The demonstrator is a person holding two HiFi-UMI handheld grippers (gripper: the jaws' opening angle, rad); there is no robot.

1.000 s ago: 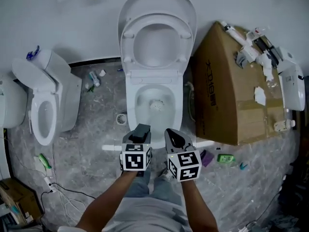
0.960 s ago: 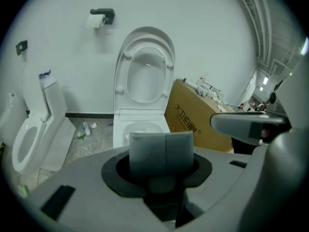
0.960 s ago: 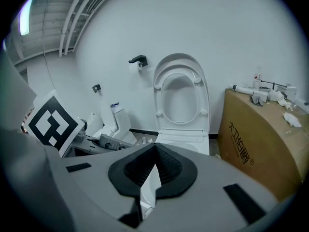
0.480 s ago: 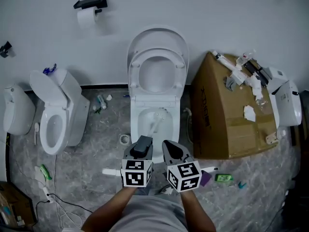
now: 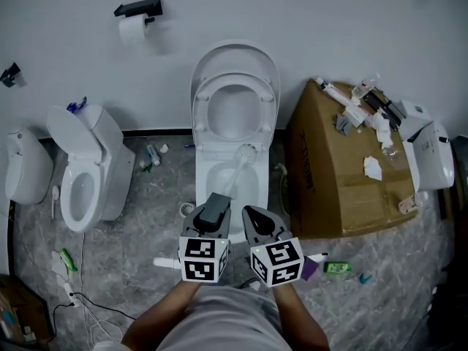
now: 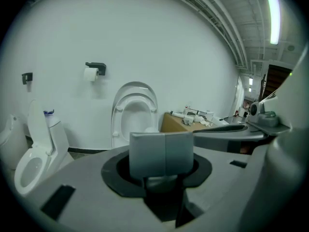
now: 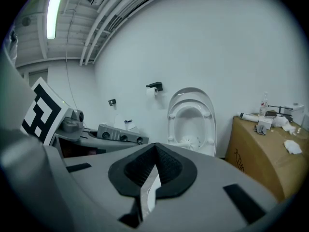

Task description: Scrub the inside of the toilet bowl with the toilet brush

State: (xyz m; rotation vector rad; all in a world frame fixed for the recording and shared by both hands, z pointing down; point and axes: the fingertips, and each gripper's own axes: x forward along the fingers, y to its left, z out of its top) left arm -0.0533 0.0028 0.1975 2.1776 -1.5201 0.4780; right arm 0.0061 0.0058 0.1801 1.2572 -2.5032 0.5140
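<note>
A white toilet (image 5: 202,172) stands against the wall with its seat and lid (image 5: 235,72) raised. The toilet brush (image 5: 246,153) has its white head at the back of the bowl, and its handle slants down toward my left gripper (image 5: 214,205). In the left gripper view the left gripper (image 6: 165,153) has its pads pressed together with a pale round handle just beneath them. My right gripper (image 5: 257,216) hovers over the front rim, beside the left. In the right gripper view its jaws (image 7: 153,154) meet with only a thin slit, and the brush head (image 7: 191,141) shows ahead.
A large cardboard box (image 5: 336,181) with tools and scraps on top stands right of the toilet. A second toilet (image 5: 84,174) stands at the left. A paper roll holder (image 5: 135,20) hangs on the wall. Cables (image 5: 95,302) and small litter (image 5: 340,268) lie on the floor.
The brush head has moved from the bottom of the bowl up to its back, and the handle now slants. Both grippers stay by the front rim. My head view has drawn back.
</note>
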